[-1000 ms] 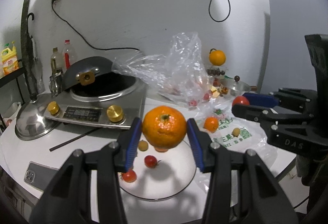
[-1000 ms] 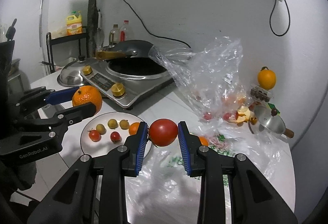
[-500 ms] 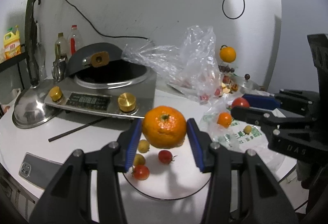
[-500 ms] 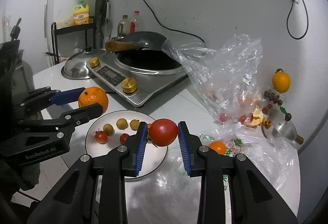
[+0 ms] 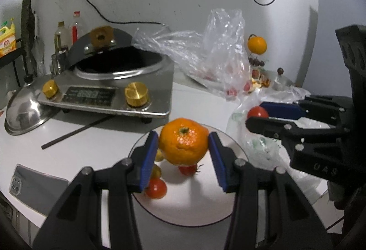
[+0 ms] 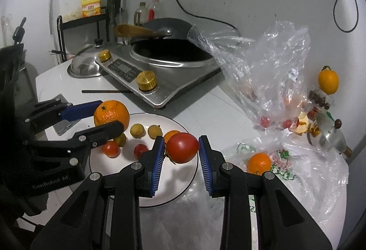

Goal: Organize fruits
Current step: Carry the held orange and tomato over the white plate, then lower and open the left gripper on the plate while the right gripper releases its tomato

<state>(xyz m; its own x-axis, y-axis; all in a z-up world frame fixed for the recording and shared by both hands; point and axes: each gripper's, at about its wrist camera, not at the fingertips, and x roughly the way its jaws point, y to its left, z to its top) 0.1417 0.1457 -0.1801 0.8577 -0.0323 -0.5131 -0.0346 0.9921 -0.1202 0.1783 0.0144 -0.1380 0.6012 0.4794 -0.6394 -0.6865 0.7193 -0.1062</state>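
The left gripper (image 5: 183, 149) holds a large orange (image 5: 183, 141) between its two blue pads, which press on the fruit at 9 and 3 o'clock. The orange hangs above the far part of a white plate (image 5: 205, 204). The right gripper (image 6: 181, 150) is closed on a red tomato (image 6: 182, 147) in the same way, over the plate edge at about 3 o'clock as the right wrist view shows it.

On the plate lie small fruits. In the right wrist view there are two small red tomatoes (image 6: 111, 149) near the middle, three small yellow-green fruits (image 6: 137, 131) toward 12 o'clock, and one small orange fruit (image 6: 171, 135) half hidden behind the held tomato. I cannot tell what kind the yellow-green ones are, the picture is too soft there.

At 3 o'clock from the plate lies a printed plastic bag (image 6: 286, 165) with another small orange (image 6: 259, 163) on it. At 1 o'clock stands a clear plastic bag (image 6: 263, 62) with some red fruits inside. Farther right, near the wall, one more orange (image 6: 328, 81) sits higher up.

At 12 o'clock from the plate is an induction cooker (image 6: 160, 81) carrying a dark wok (image 6: 170, 53), with a steel lid (image 6: 85, 64) just beside it. A phone (image 5: 36, 188) lies at 9 o'clock in the left wrist view.
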